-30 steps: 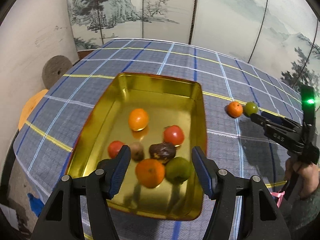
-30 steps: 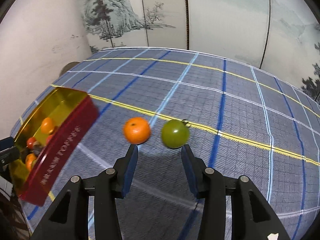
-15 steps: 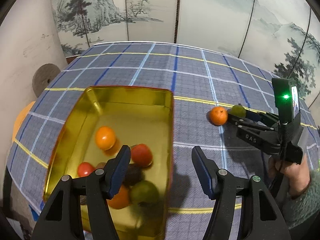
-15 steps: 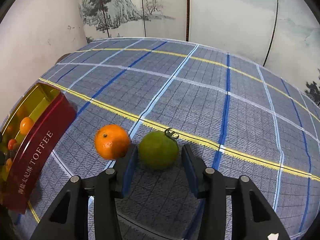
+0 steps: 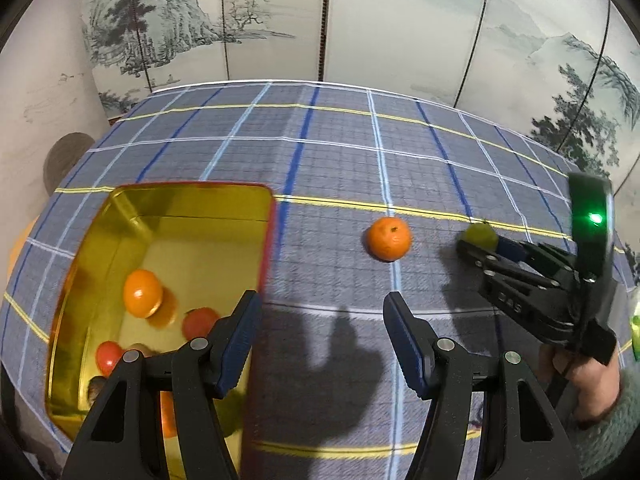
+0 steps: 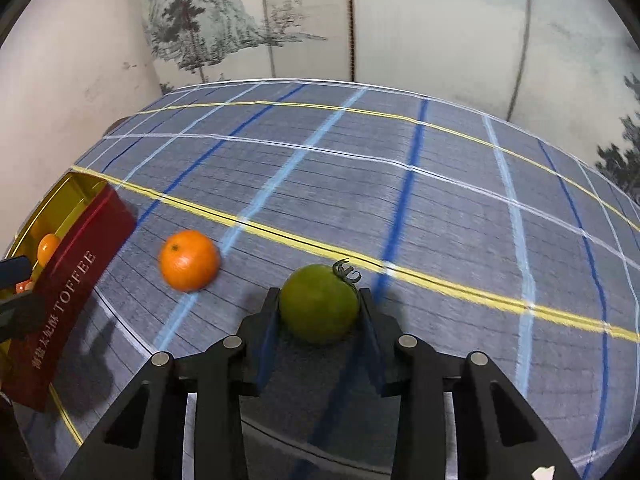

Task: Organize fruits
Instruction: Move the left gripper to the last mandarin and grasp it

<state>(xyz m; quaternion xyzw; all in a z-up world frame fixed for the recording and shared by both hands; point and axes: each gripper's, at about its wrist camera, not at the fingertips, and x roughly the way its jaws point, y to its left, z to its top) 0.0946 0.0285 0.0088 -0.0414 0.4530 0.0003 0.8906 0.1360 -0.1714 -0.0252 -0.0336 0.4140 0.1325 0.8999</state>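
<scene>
Several fruits are already collected in the gold tin, while an orange remains loose on the worktop, the green tomato is being closed upon by the right tongs, and the left tongs are held released and empty.

A round green tomato and a bright orange mandarin sit on a grey-blue checked cloth lined in yellow, white and blue, beside a gold-lined red toffee tin.
</scene>
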